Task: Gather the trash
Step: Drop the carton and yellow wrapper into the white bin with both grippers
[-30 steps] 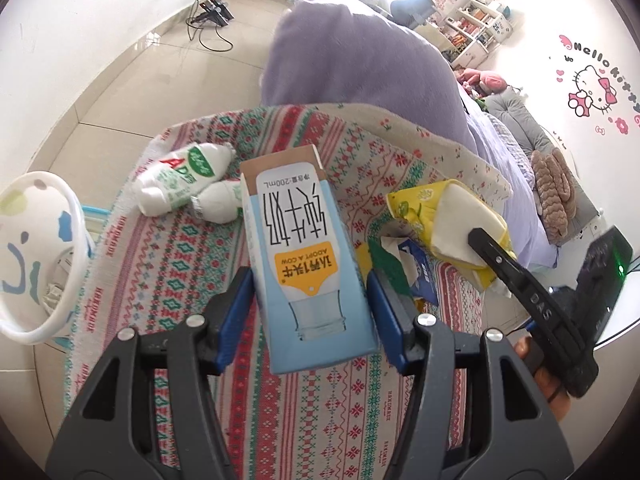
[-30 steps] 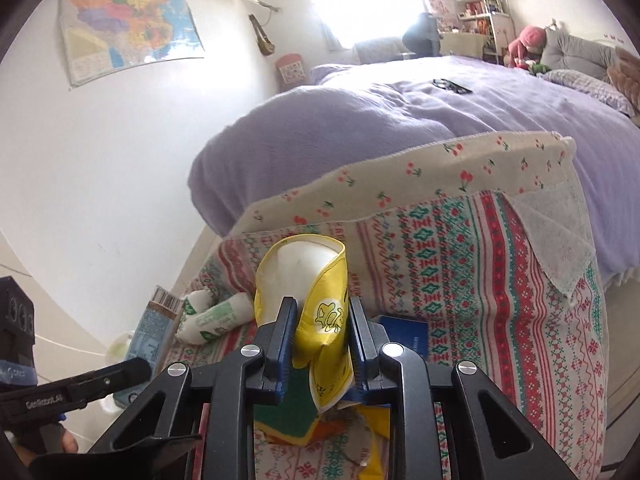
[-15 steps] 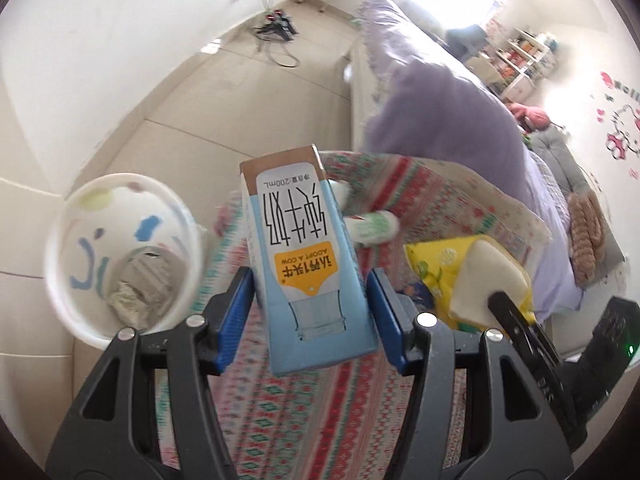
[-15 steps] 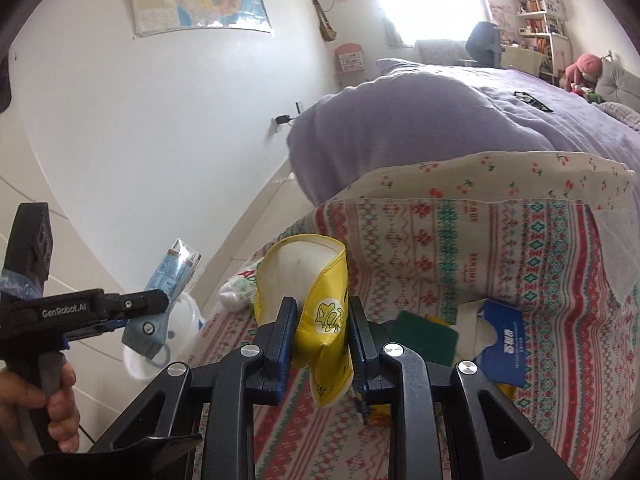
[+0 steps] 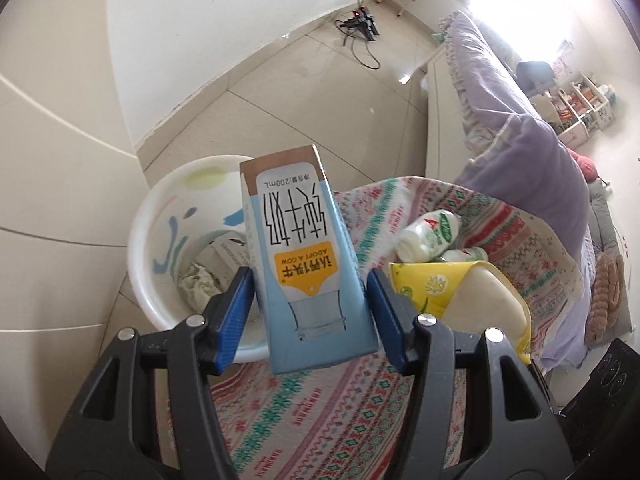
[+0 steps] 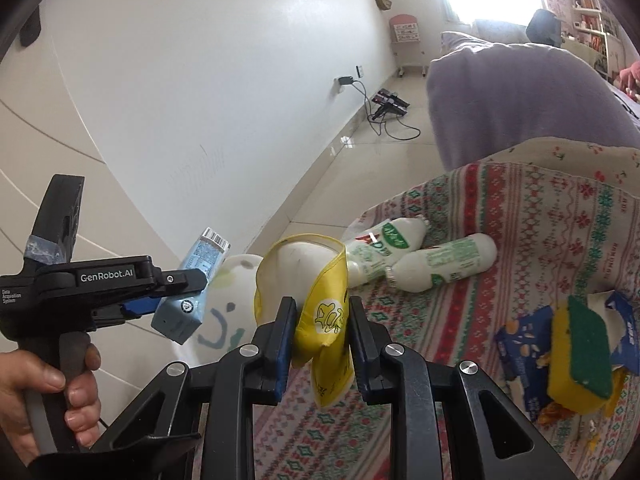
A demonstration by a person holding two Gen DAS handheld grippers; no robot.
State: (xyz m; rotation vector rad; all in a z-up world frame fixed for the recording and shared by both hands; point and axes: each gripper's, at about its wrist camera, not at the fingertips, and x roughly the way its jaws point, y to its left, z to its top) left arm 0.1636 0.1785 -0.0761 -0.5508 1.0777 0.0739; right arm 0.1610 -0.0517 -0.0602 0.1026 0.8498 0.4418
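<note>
Left gripper [image 5: 310, 312] pinched a blue milk carton [image 5: 304, 264] between its blue pads, carton upside down, held over the rim of a white bin [image 5: 160, 216] with crumpled paper inside. Right gripper [image 6: 320, 336] clamped a yellow wrapper [image 6: 320, 300], just beside the carton. Two white drink bottles [image 6: 420, 256] lay touching on the patterned blanket [image 6: 540, 240]. A green-yellow sponge [image 6: 584, 356] sat on a blue packet [image 6: 520, 344]. A hand [image 6: 44, 392] gripped the left tool's handle.

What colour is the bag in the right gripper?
Yellow bag, with a pale inside; the right wrist view shows it best.
</note>
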